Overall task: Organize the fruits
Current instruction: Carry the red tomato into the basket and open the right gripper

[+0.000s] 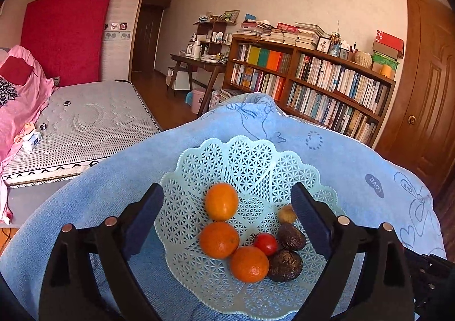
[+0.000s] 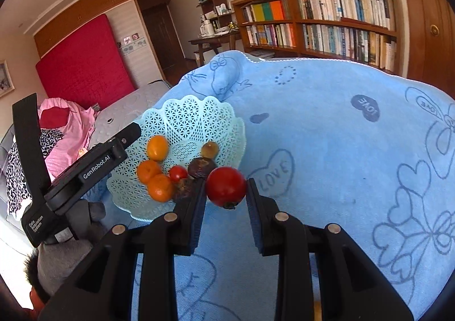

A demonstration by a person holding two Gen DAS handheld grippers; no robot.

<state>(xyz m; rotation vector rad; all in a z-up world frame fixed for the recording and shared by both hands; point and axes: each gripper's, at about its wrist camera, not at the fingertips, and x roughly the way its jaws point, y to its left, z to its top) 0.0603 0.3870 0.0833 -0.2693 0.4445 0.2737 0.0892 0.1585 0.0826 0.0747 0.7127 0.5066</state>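
Observation:
A mint lattice basket sits on a blue towel. It holds three oranges, a small red tomato, two dark wrinkled fruits and a small tan fruit. My left gripper hangs open over the basket, its fingers wide on either side of the fruit. In the right wrist view the basket lies to the left. My right gripper is shut on a larger red tomato, just right of the basket's near rim.
The blue towel stretches bare to the right of the basket. A hand in a grey glove holds the left gripper's body. A bed is at left, a bookshelf behind, a wooden door at right.

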